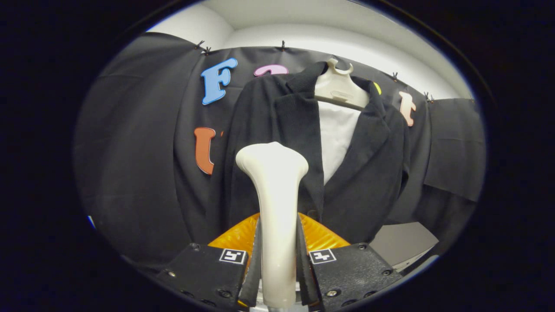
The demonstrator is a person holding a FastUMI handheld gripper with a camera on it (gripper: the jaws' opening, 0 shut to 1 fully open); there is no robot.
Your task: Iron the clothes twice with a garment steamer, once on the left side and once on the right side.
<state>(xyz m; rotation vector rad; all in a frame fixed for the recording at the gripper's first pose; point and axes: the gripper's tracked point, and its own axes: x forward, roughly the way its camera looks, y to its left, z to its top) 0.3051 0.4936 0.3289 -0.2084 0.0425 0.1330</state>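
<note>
The gripper has its jaws clamped on the garment steamer, whose head sits against the left front of the dark jacket hanging just beyond, so the right side probably remains.

A cream garment steamer is standing upright between the fingers, its flared head pointing at the left front of a dark jacket. The jacket is hanging open on a pale hanger, just beyond the steamer.
</note>
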